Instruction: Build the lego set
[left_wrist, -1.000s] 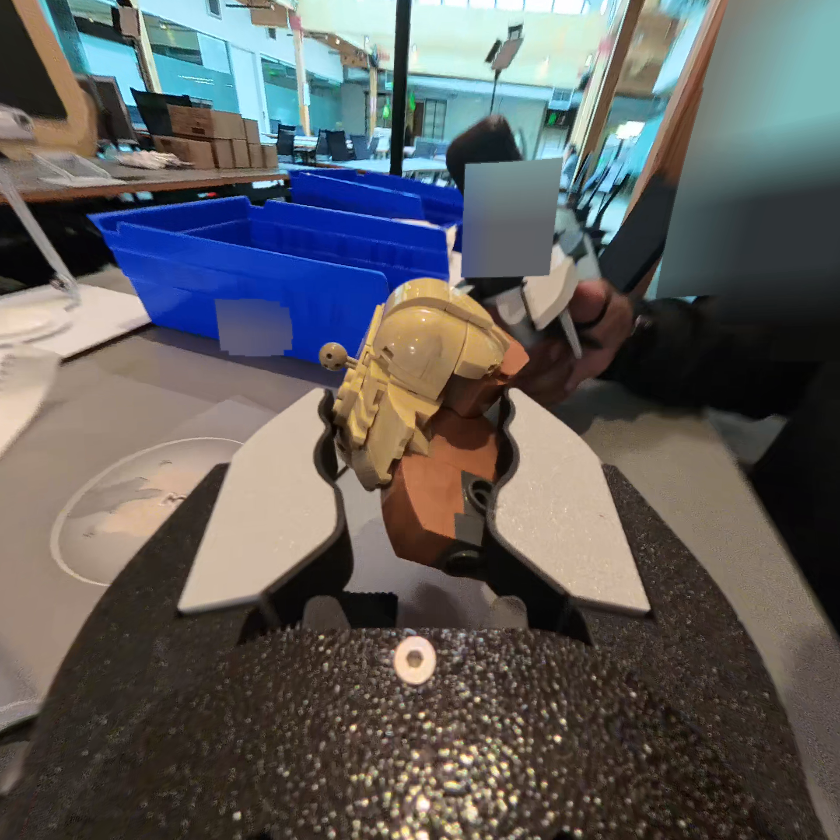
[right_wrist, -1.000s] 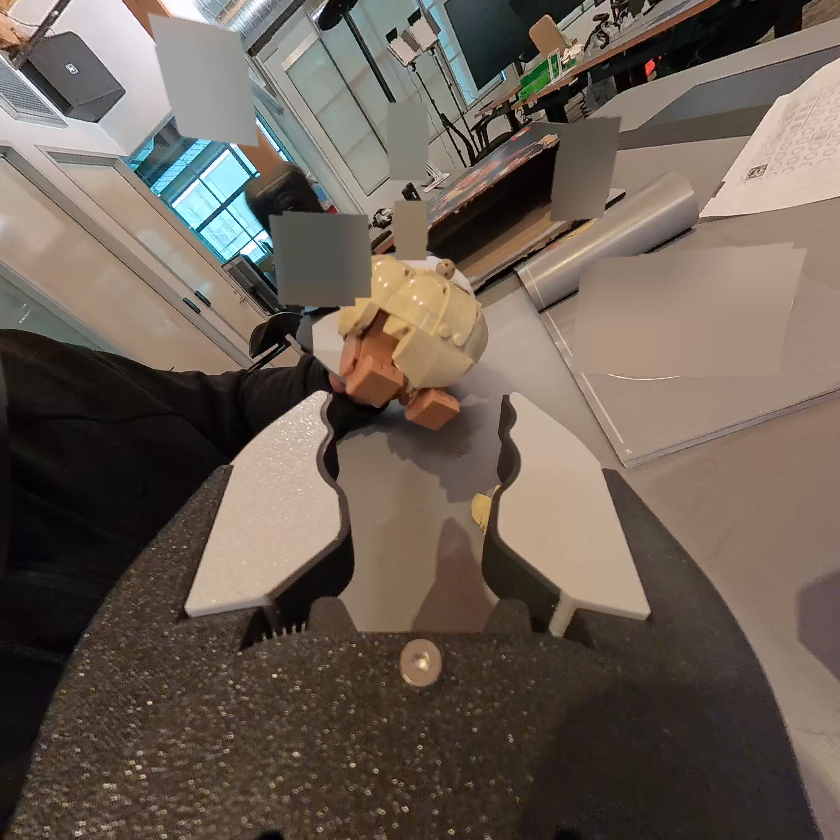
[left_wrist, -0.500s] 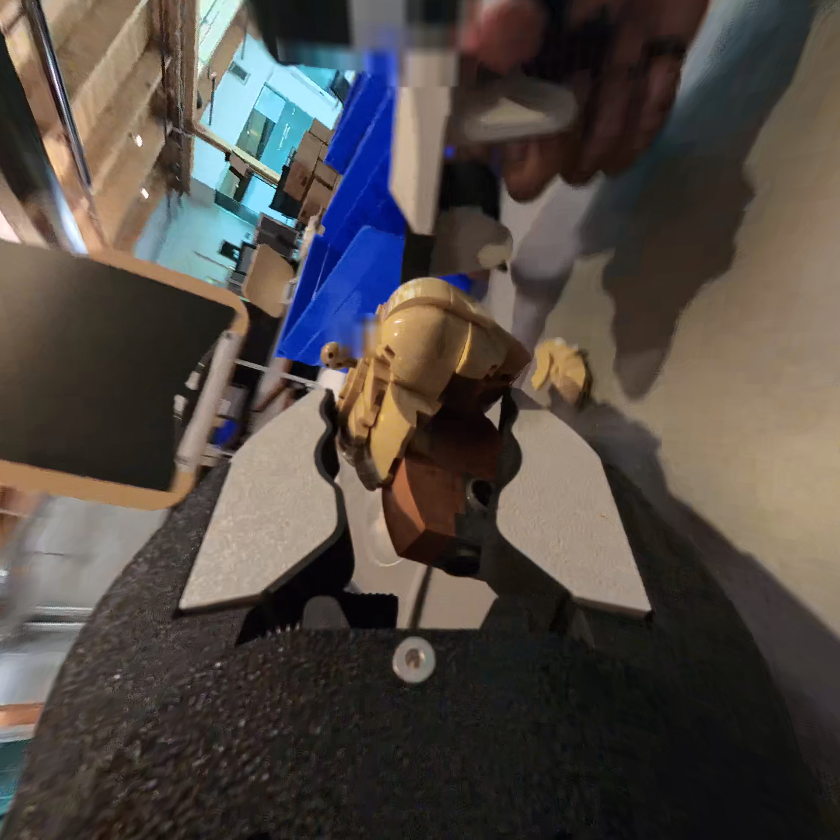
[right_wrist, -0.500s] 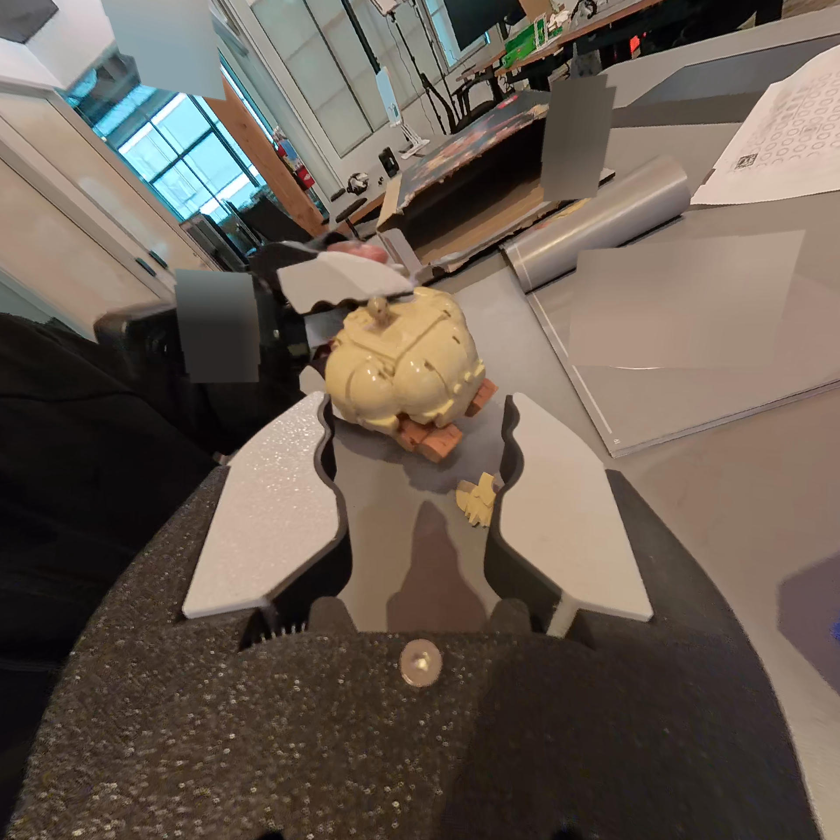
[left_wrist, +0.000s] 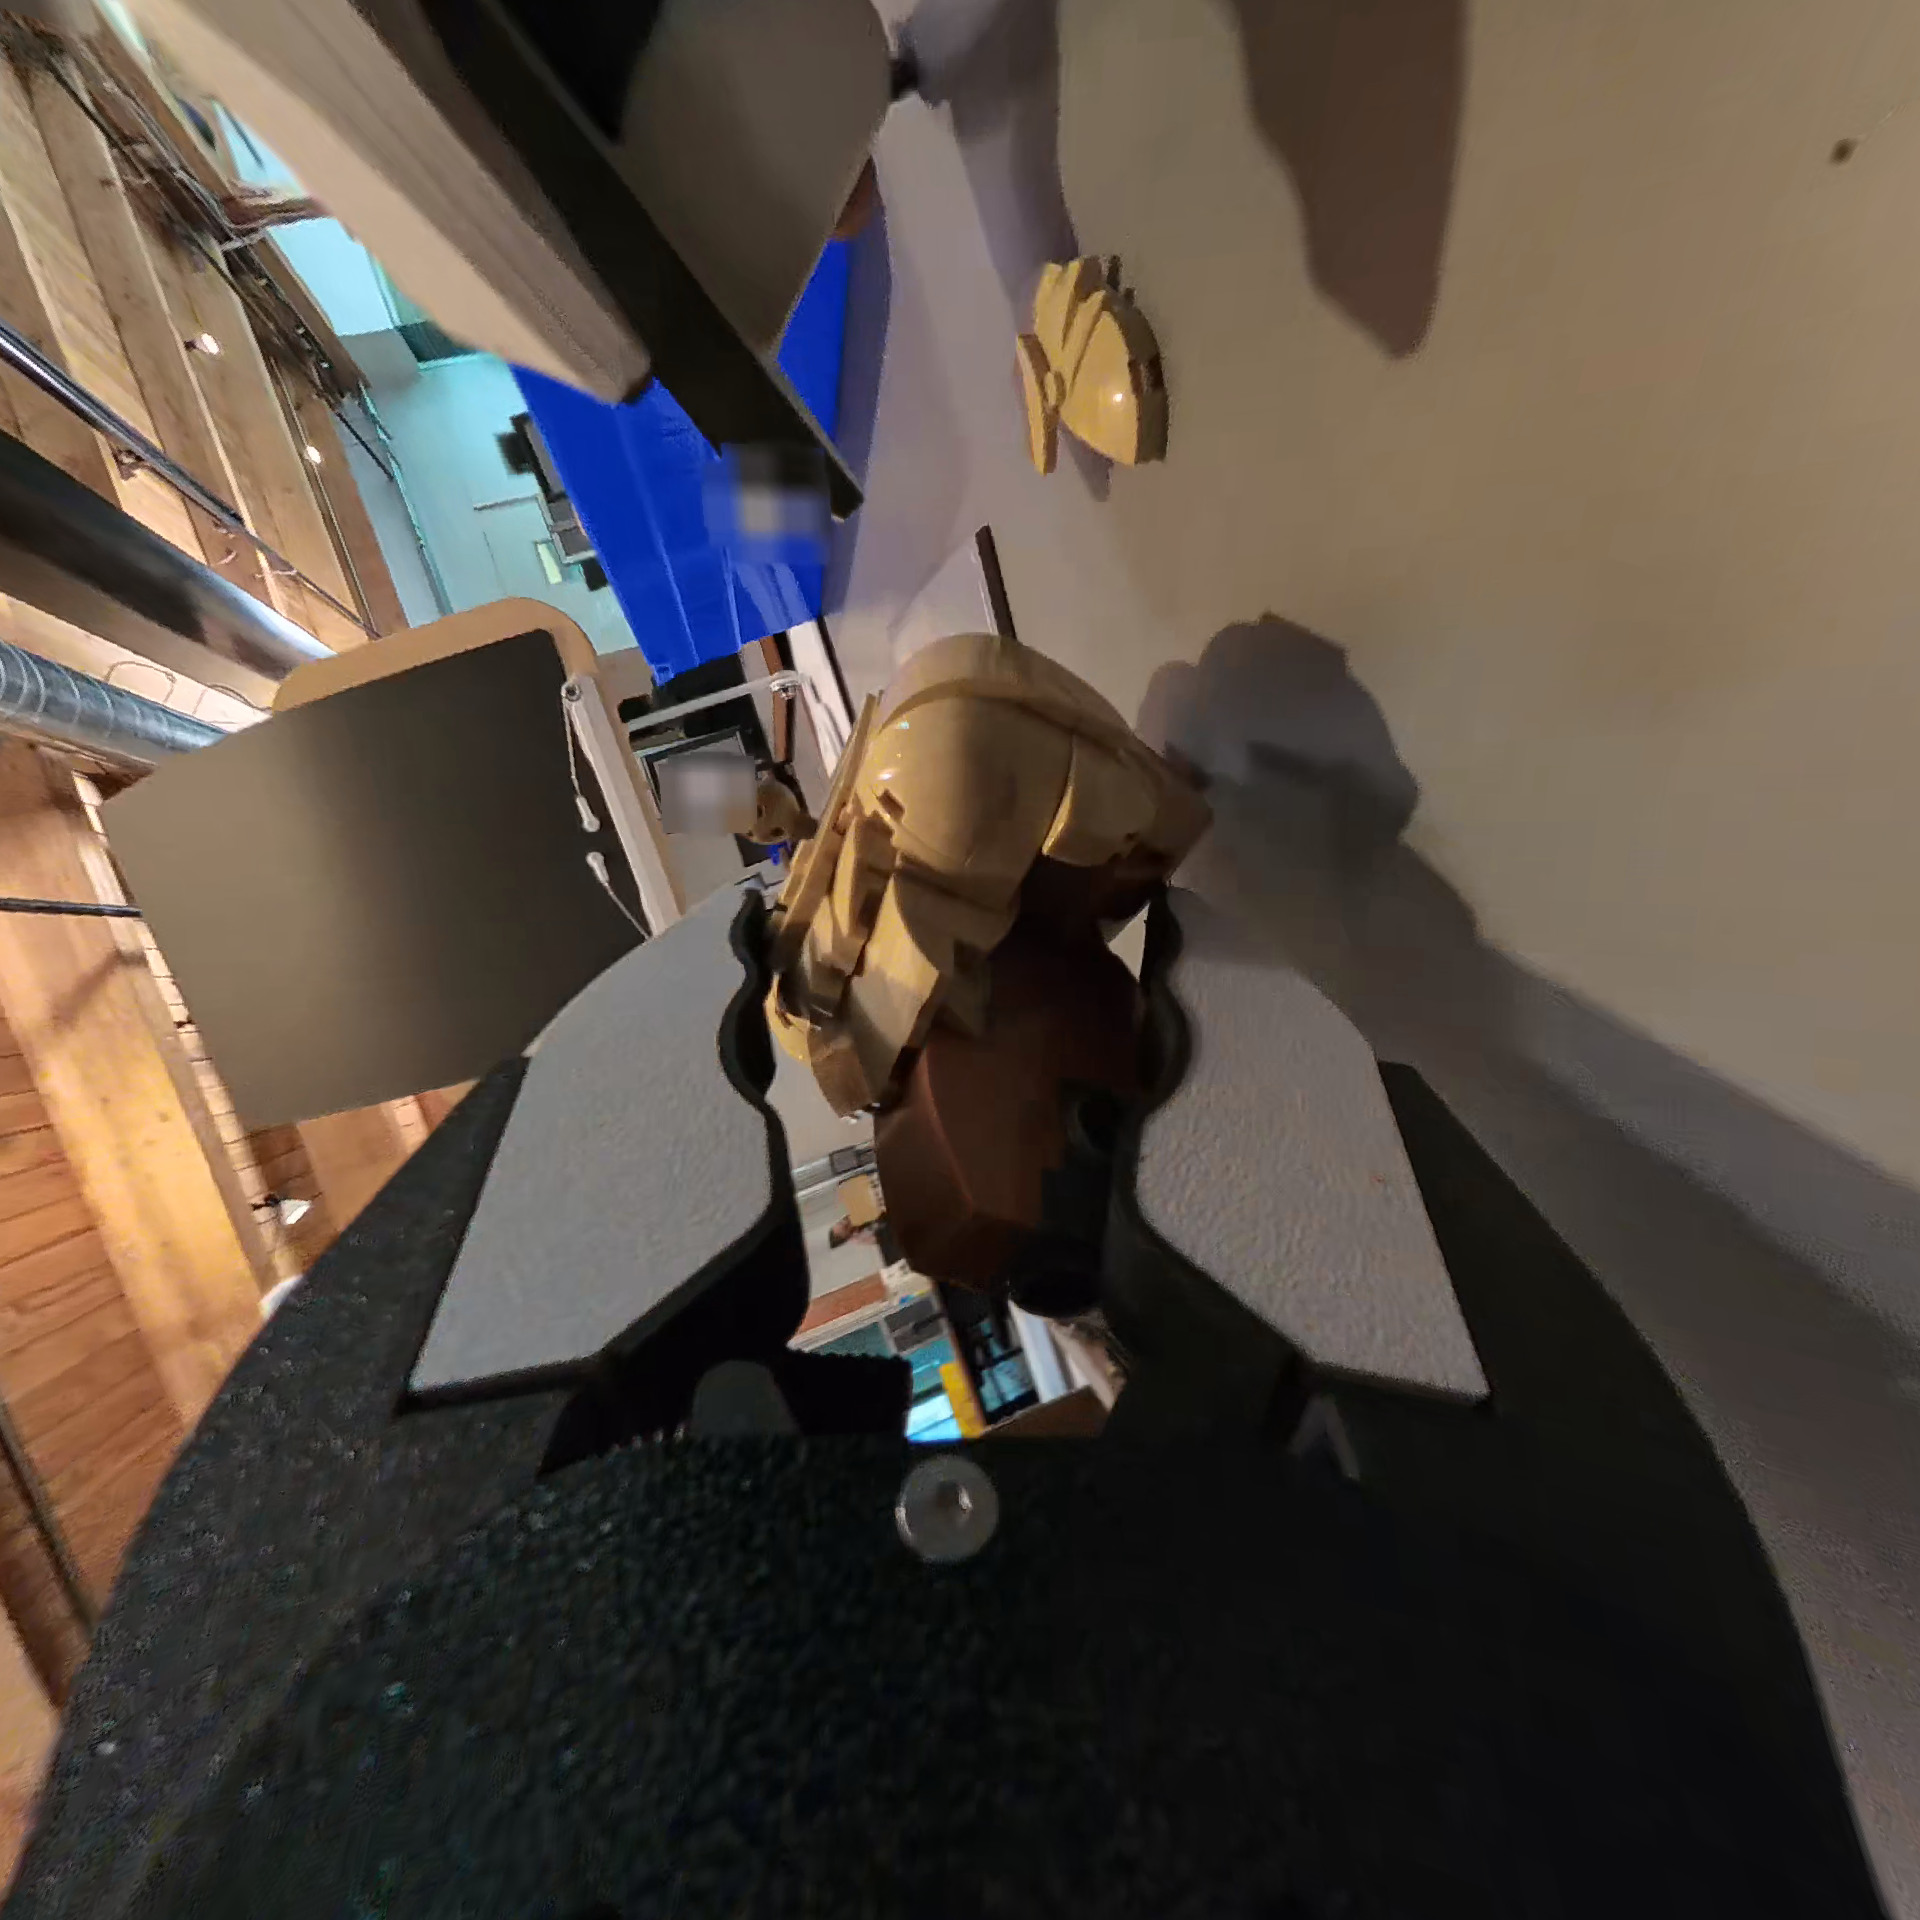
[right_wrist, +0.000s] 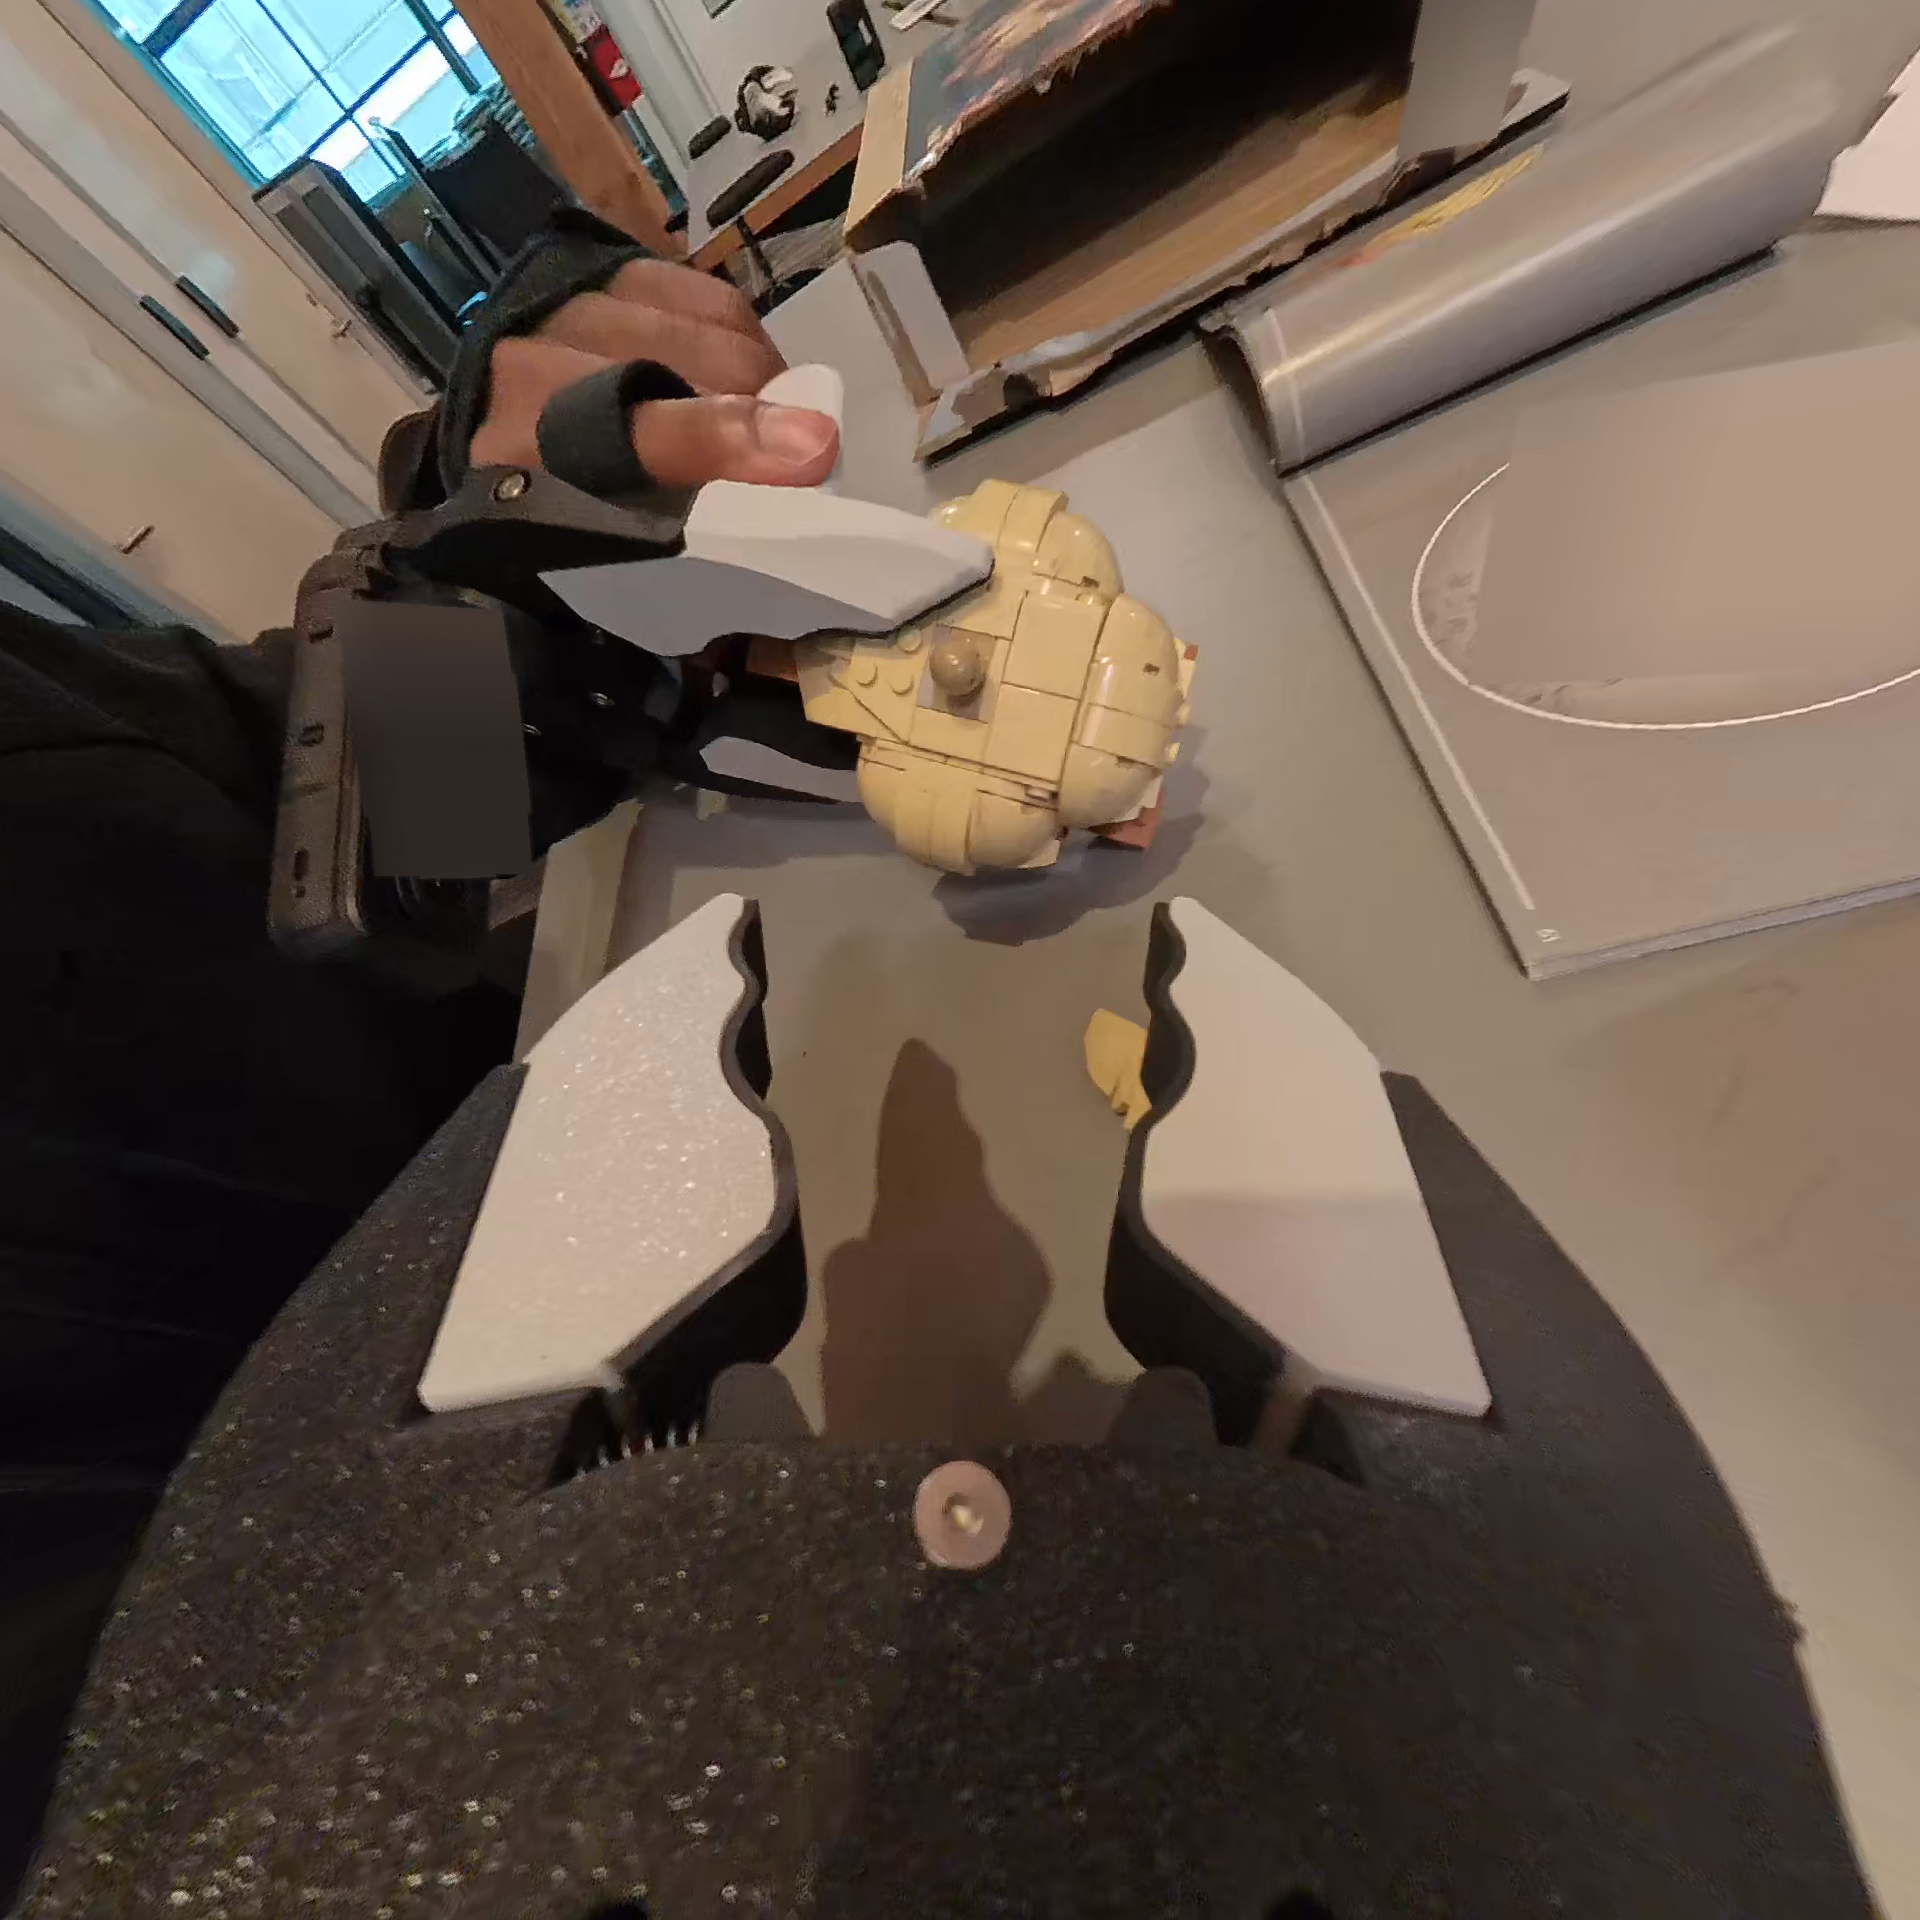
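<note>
Left tool (left_wrist: 956, 935) has rolled onto its side since a second ago, clamped on the tan-and-brown brick model (left_wrist: 966, 914) just above the tabletop (right_wrist: 1558, 1195), while the right tool (right_wrist: 956, 935) hangs open and empty beside a small tan piece (right_wrist: 1117, 1070)

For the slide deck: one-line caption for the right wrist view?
Open right gripper above a small tan piece; left gripper holds a tan-and-brown brick model.
</note>
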